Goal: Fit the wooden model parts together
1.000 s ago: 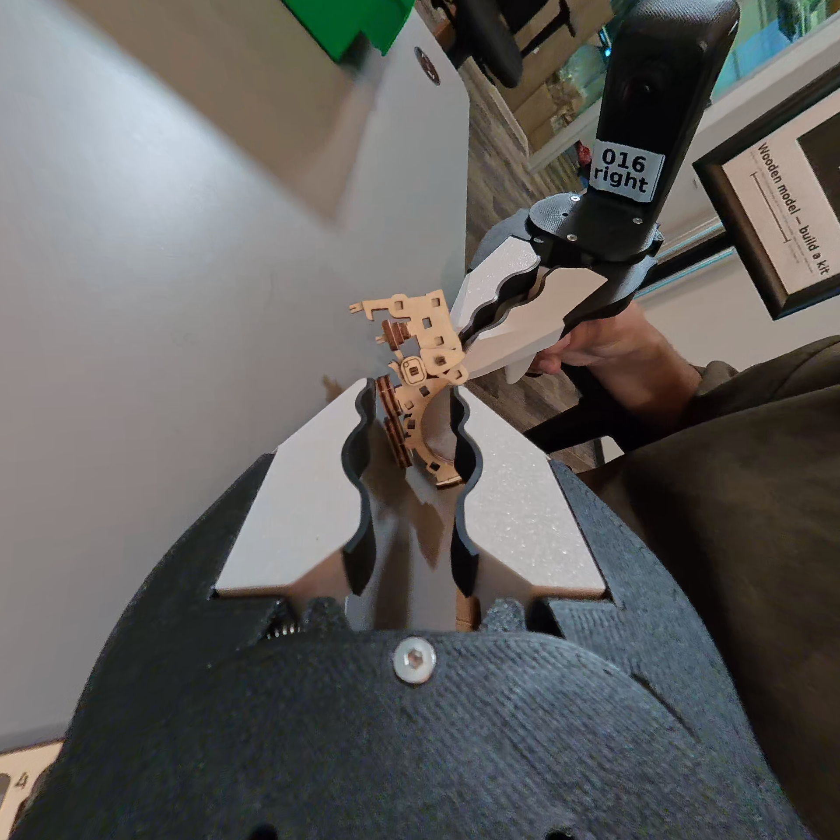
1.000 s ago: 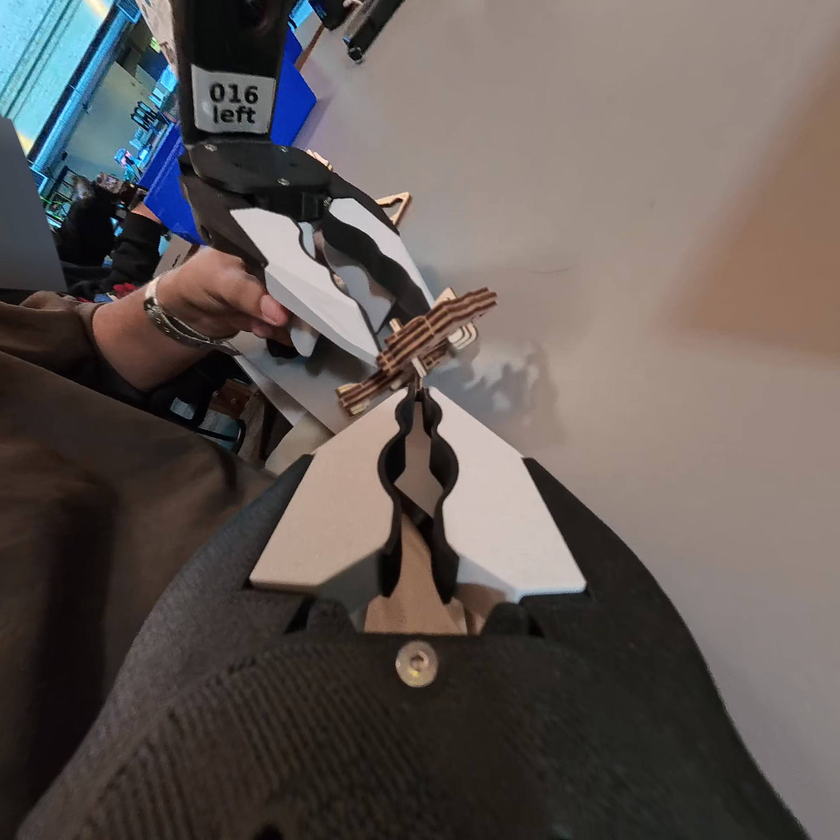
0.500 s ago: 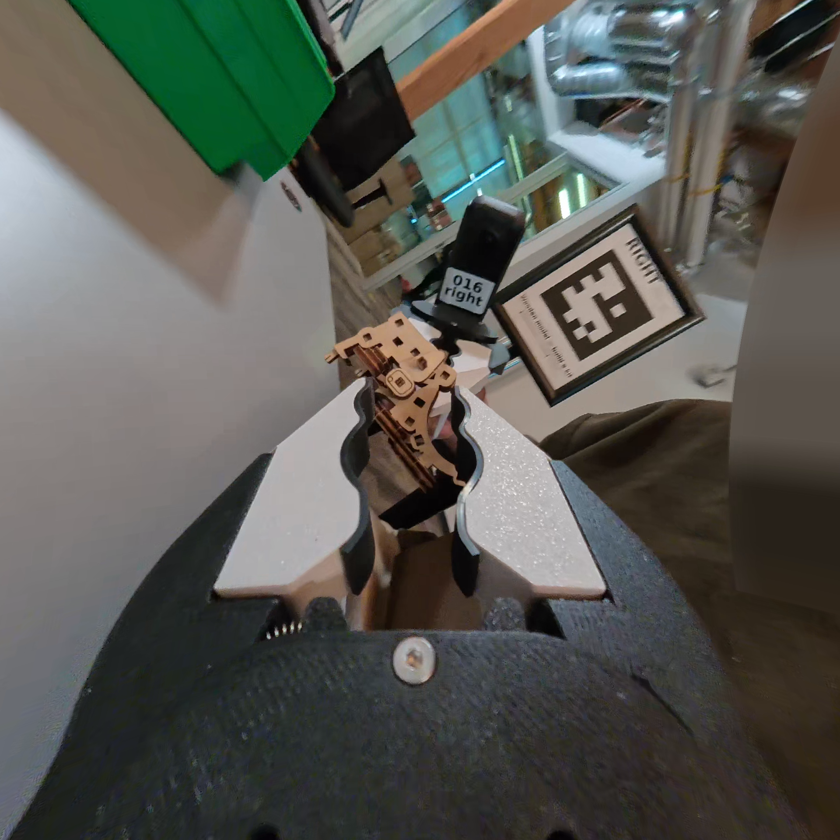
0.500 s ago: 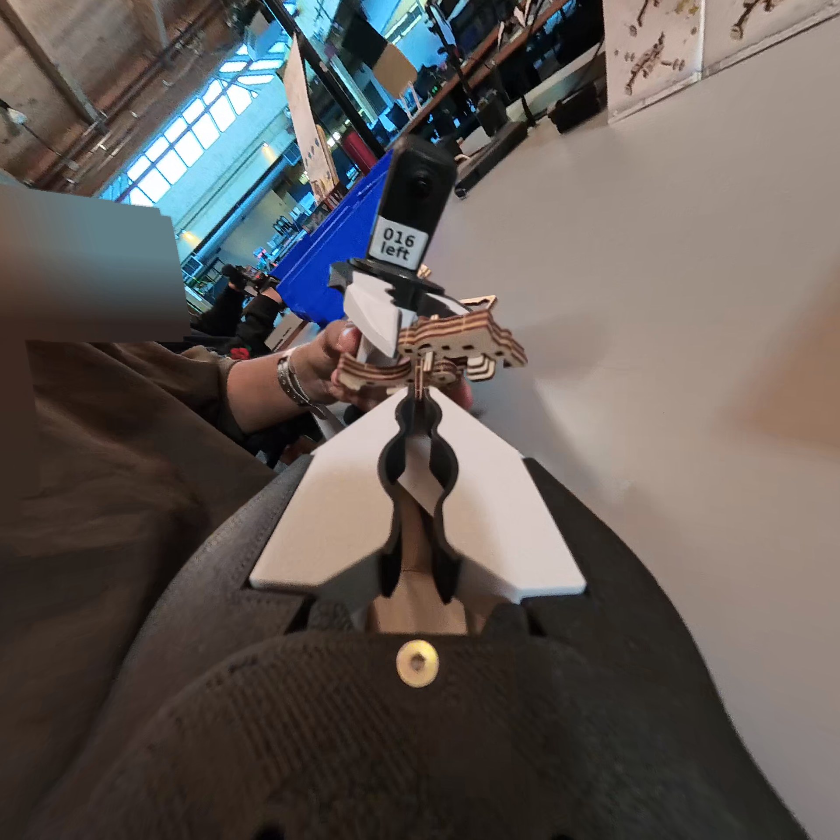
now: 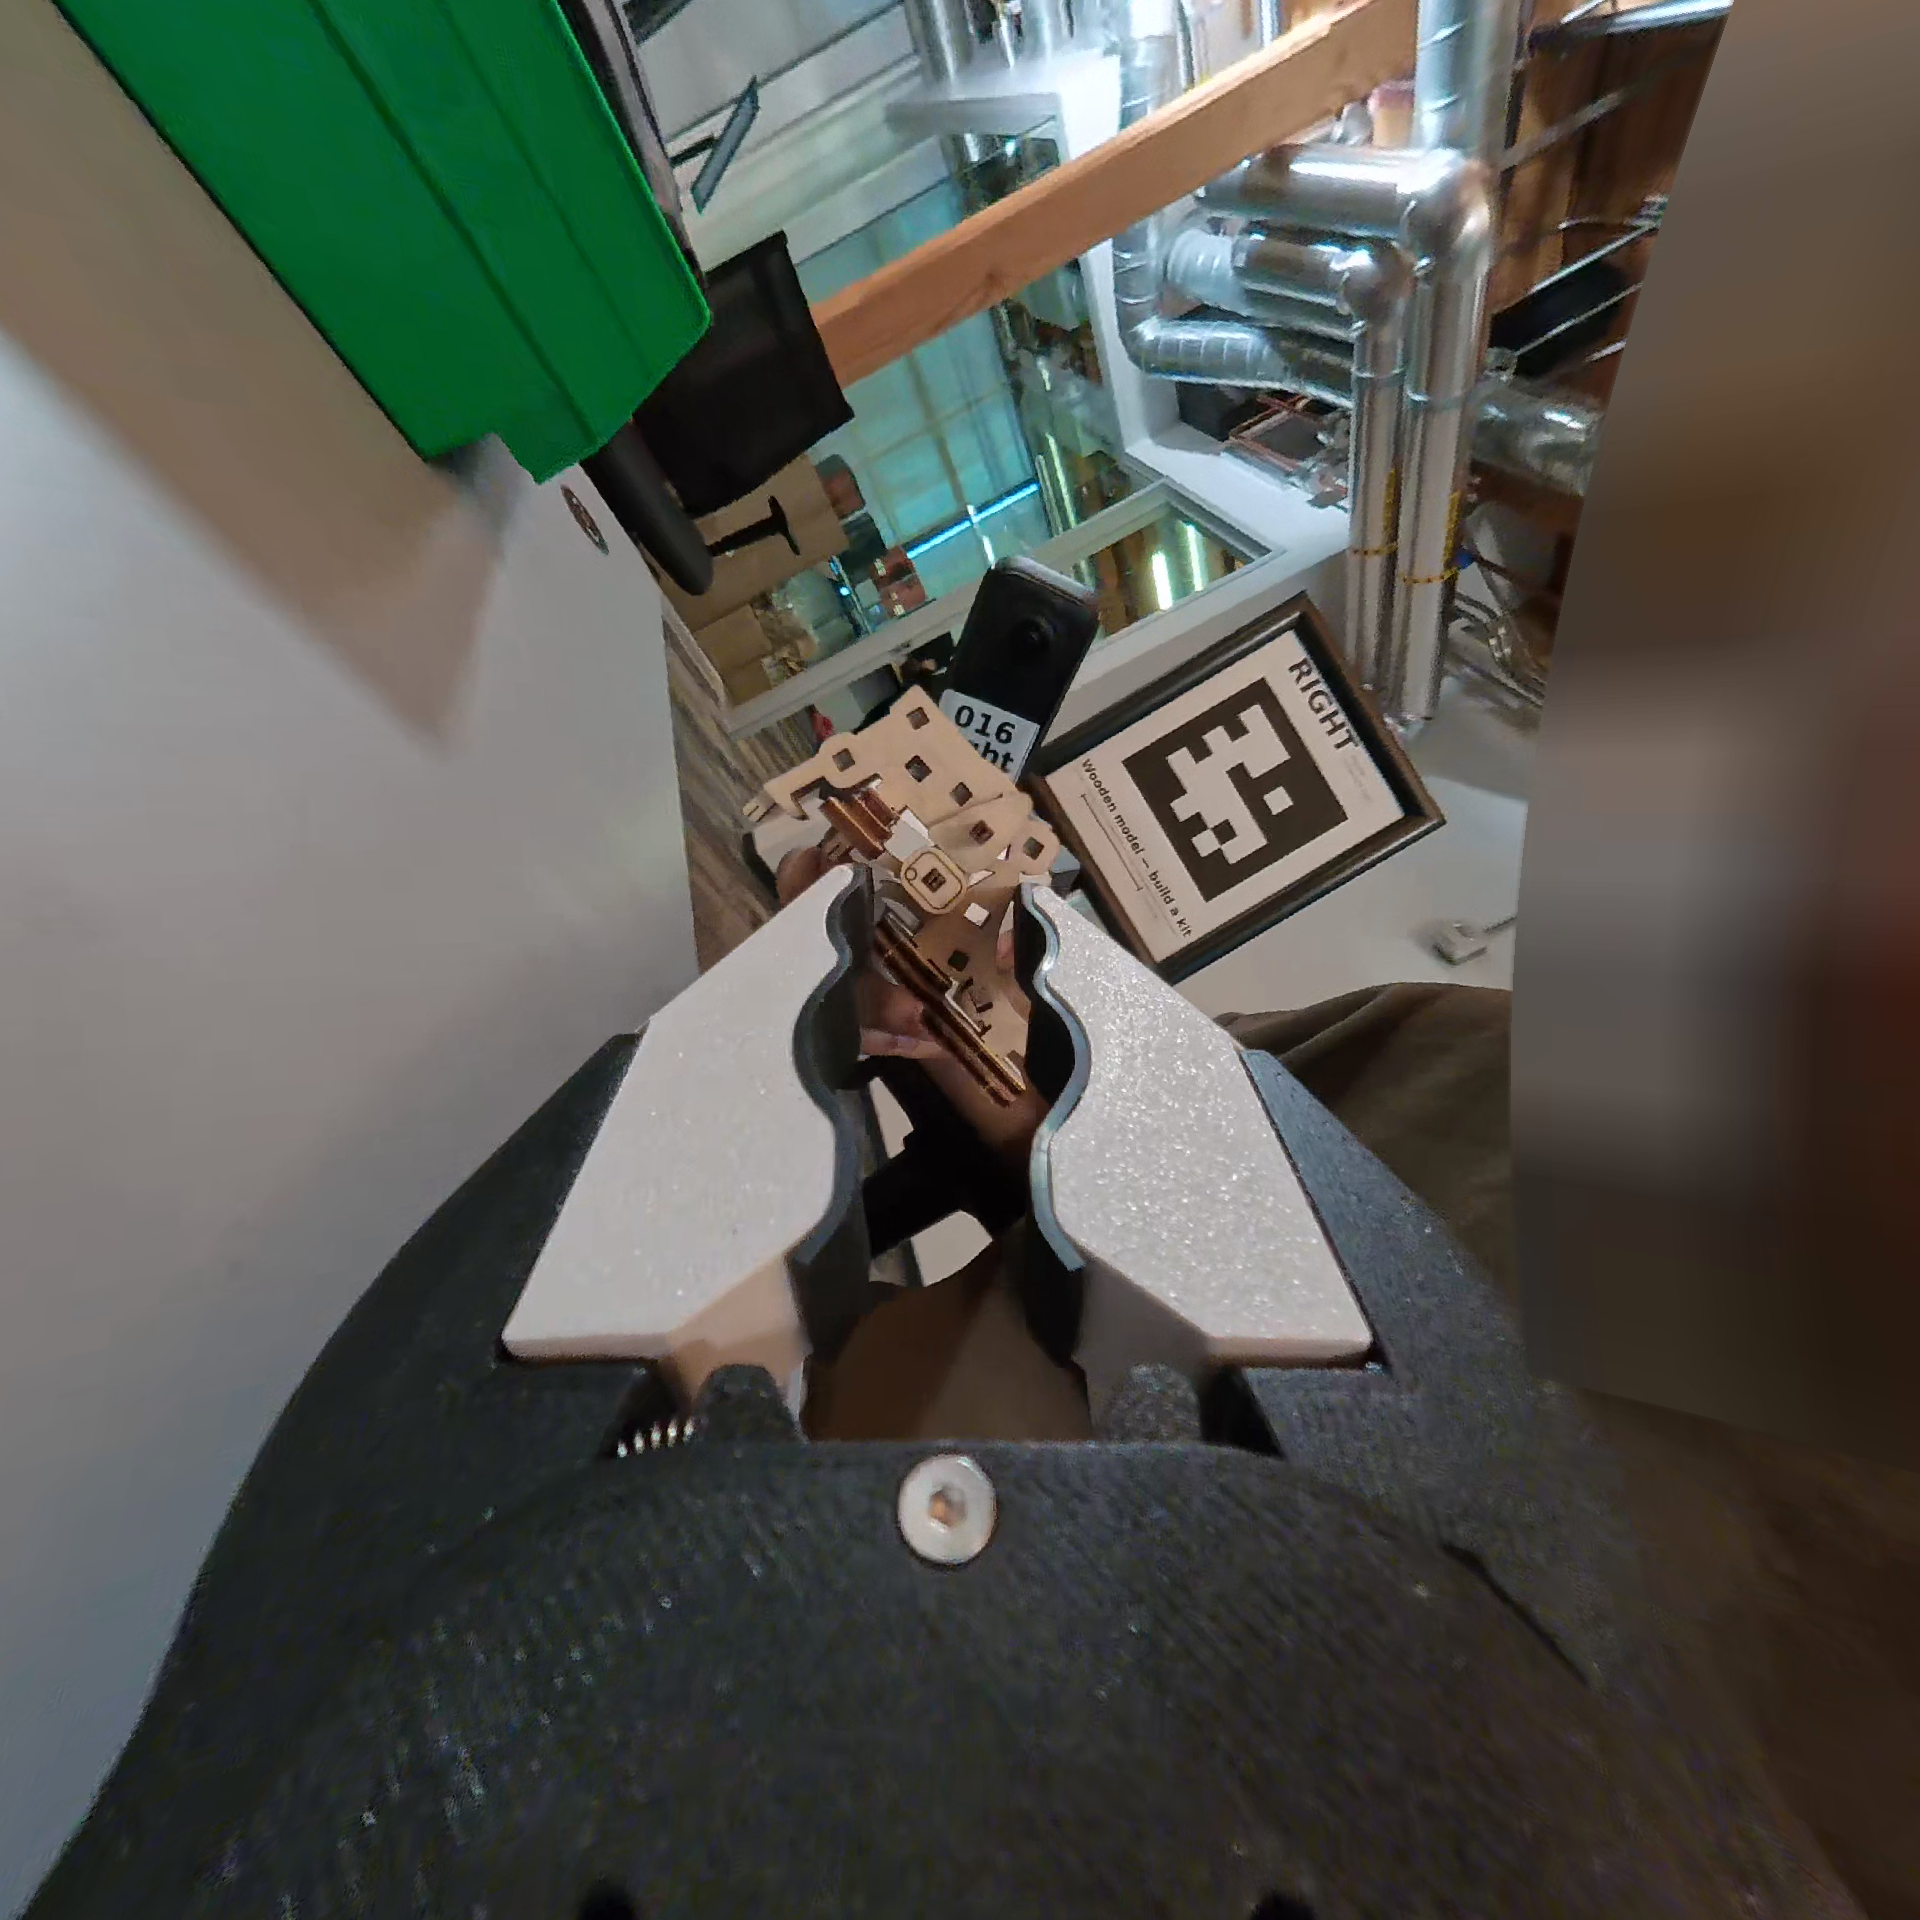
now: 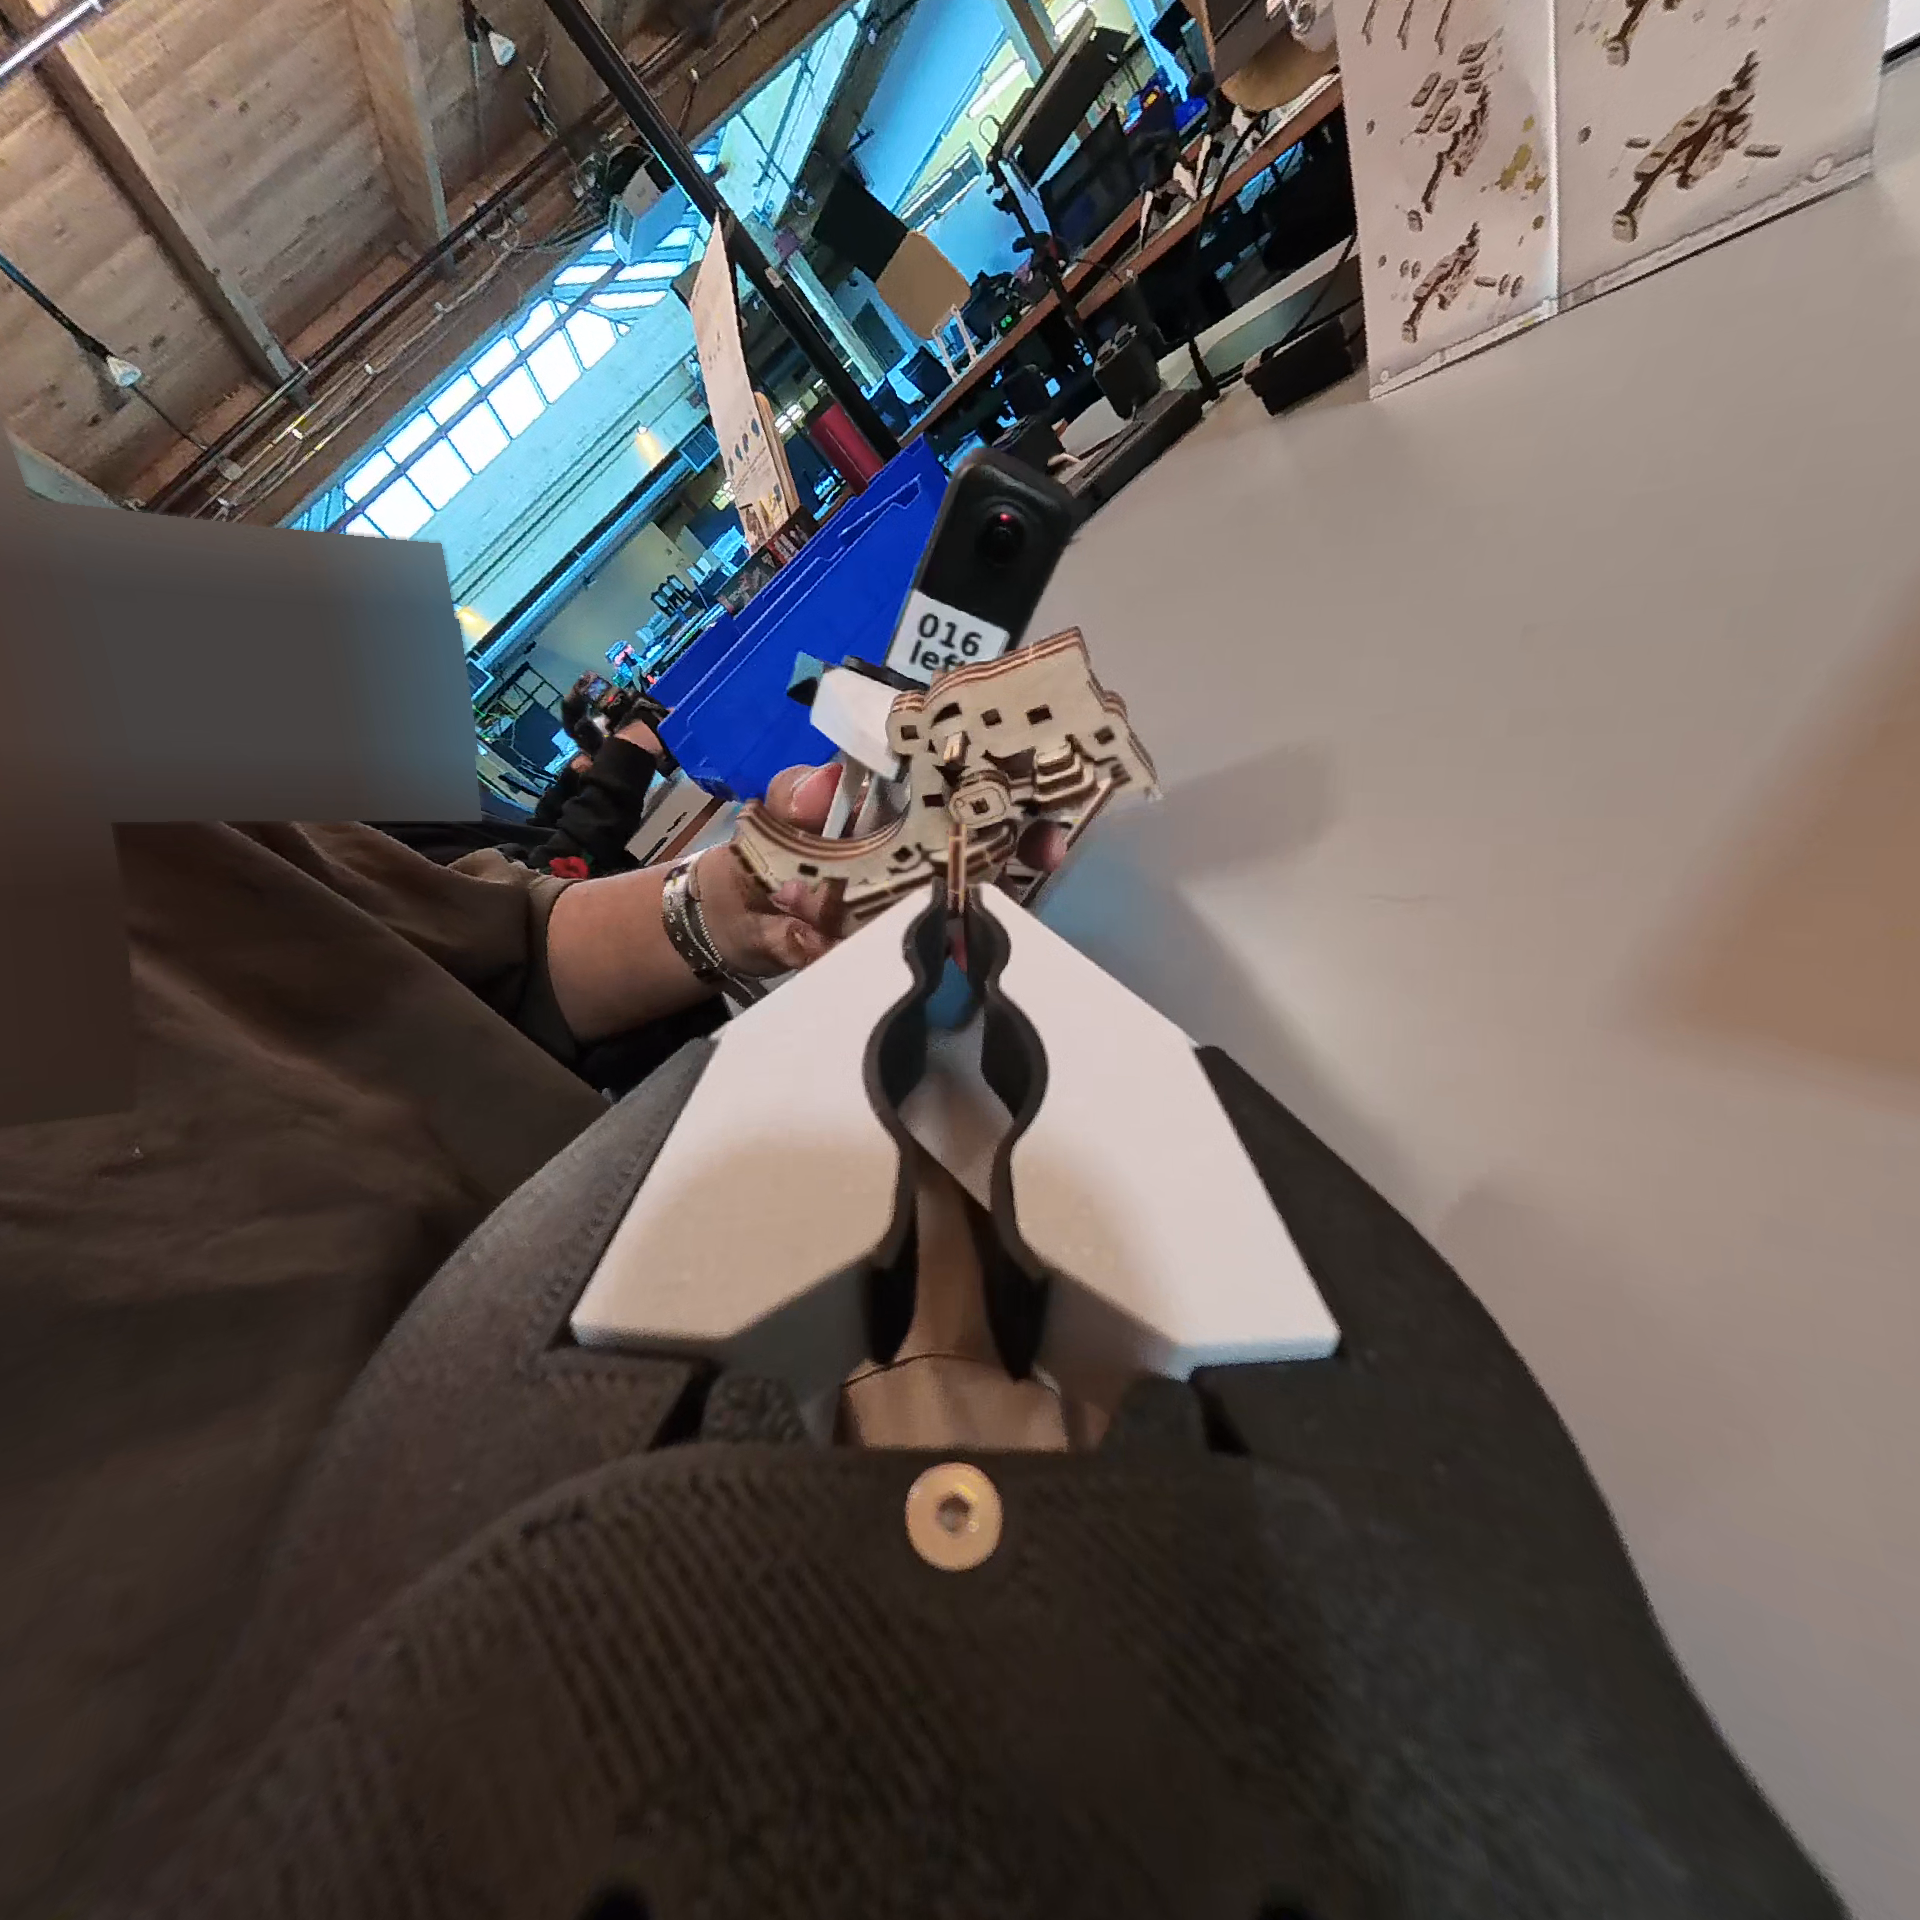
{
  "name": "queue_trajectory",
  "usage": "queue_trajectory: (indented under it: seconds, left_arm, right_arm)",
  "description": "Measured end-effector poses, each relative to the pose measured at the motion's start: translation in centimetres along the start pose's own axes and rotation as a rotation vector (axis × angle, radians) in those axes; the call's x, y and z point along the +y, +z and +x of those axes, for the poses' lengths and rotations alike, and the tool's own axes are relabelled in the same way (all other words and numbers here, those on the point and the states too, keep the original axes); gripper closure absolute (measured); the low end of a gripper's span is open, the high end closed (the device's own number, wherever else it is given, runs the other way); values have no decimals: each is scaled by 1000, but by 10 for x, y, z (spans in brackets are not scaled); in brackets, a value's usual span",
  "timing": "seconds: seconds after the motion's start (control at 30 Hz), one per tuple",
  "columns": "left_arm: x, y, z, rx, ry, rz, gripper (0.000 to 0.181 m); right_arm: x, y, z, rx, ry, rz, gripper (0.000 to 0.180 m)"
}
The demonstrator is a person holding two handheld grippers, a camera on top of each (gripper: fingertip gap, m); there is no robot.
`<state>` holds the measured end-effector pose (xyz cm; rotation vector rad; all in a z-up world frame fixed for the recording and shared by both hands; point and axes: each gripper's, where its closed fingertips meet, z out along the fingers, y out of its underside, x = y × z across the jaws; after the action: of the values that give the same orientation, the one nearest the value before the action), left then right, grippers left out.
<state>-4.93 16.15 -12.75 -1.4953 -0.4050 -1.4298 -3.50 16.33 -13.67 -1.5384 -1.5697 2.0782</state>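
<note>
A partly assembled pale plywood model (image 5: 925, 883), several layered slotted parts already joined, is gripped above the grey table (image 6: 1558, 831) by both grippers' closed fingers, left gripper (image 5: 940, 914) and right gripper (image 6: 954, 906); completion cannot be judged.

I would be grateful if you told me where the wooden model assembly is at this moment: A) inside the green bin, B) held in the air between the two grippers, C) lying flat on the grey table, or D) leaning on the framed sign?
B: the wooden model assembly is off the table, pinched at the right gripper tips, and sits between the left gripper fingers.
</note>
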Motion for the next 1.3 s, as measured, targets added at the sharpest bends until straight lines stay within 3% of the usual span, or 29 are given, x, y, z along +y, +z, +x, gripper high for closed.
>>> queue_trajectory:
  seconds: [0.03,0.17,0.3,0.4,0.57,0.73,0.97,1.1,1.3]
  left_arm:
    - [-1,0,-1,-19,23,-1,157]
    - [-8,-8,-15,-203,207,-1,158]
    - [-14,-16,-24,-435,500,-47,157]
    - [-11,-15,-29,-550,650,-94,157]
    - [-1,-12,-38,-621,725,-166,157]
    - [-1,-13,-39,-686,790,-199,157]
    - [-6,-26,-41,-768,836,-236,156]
    - [-4,-26,-41,-748,806,-228,156]
    - [-7,-30,-40,-735,769,-203,156]
  right_arm:
    - [0,0,1,5,1,0,179]
    - [-6,-5,8,45,-4,34,179]
    - [-31,-16,-24,-178,46,191,179]
    - [-29,-10,-30,-177,4,184,179]
    - [-12,2,-4,58,-67,70,179]
    - [-18,-3,-9,-18,45,128,179]
    - [13,-7,29,153,95,-47,178]
    - [44,-8,44,229,97,-239,178]
    - [55,-11,49,260,99,-305,178]
